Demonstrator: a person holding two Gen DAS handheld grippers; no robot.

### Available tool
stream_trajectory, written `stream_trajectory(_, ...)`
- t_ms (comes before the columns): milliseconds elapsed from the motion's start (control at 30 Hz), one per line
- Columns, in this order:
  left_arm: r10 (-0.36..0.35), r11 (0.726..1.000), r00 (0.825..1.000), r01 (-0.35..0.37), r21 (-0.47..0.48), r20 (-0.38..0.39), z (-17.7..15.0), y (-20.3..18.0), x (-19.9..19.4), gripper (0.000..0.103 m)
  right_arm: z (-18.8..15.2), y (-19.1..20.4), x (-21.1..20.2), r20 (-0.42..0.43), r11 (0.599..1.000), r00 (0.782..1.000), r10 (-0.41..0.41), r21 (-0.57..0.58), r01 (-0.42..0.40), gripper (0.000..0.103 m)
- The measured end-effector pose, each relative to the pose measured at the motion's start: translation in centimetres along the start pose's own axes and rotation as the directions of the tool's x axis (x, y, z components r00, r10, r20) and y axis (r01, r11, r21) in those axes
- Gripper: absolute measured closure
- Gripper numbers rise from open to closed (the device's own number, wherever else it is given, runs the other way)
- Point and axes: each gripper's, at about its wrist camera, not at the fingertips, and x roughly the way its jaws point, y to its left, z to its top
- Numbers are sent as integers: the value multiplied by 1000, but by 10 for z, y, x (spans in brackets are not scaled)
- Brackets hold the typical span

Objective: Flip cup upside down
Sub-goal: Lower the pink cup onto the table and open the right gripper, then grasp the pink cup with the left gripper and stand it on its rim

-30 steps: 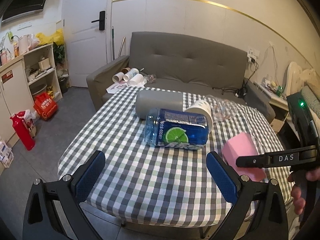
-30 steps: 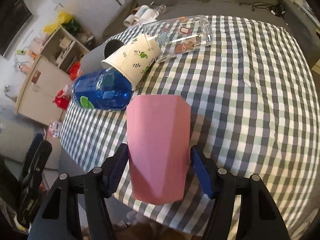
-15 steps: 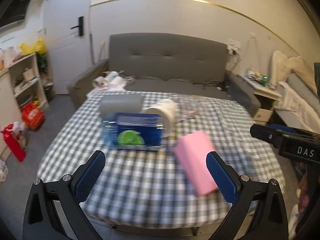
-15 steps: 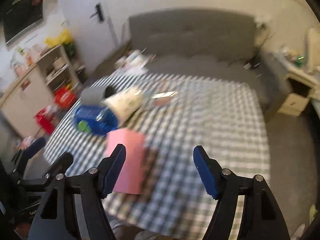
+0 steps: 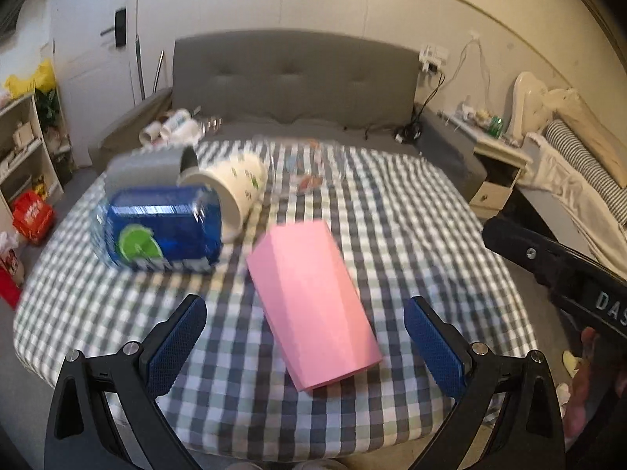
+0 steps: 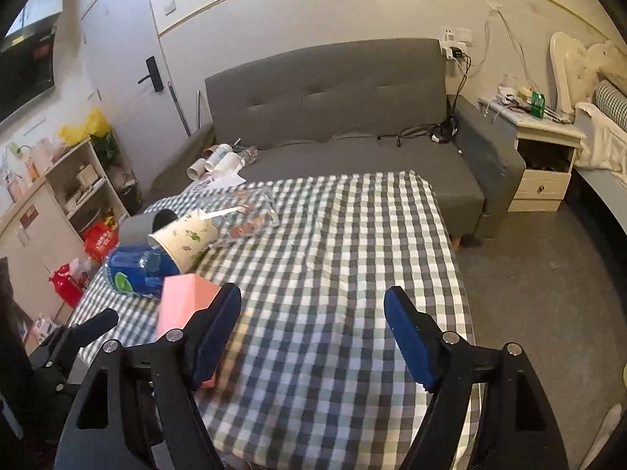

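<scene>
at the centre of the left wrist view, a pink cup (image 5: 313, 305) lies on its side on a checked tablecloth (image 5: 411, 235), between the spread fingers of the left gripper (image 5: 305, 348), which grasps nothing. in the right wrist view the right gripper (image 6: 313, 333) is also spread wide and empty, with the cup at lower left behind its left finger. a blue bottle (image 5: 156, 231), a paper cup (image 5: 231, 192) and a grey tube (image 5: 145, 168) lie tipped over at upper left

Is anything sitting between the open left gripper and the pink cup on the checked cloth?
Nothing visible does. The pink faceted plastic cup stands directly ahead of the open left gripper, only bare checked tablecloth between them.
</scene>
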Motion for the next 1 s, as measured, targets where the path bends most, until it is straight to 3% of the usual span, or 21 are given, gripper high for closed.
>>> stream_trajectory(300,-57,996,997,60,66,-52,-14,-17,16,1,-18,-19,32,-70,999,996,-51,6,52,28)
stream_trajectory(533,-65,996,993,71,59,-96,-19,-10,23,34,-24,-14,34,-77,999,996,-32,-18,30,28)
stream_trajectory(667,-86,994,992,92,58,-97,-18,-2,15,35,-26,-13,32,-81,999,996,-40,-18,39,28)
stream_trajectory(1000,-83,989,997,83,123,-8,-6,-8,-10,38,-24,-10,23,-63,999,997,-43,-26,41,28)
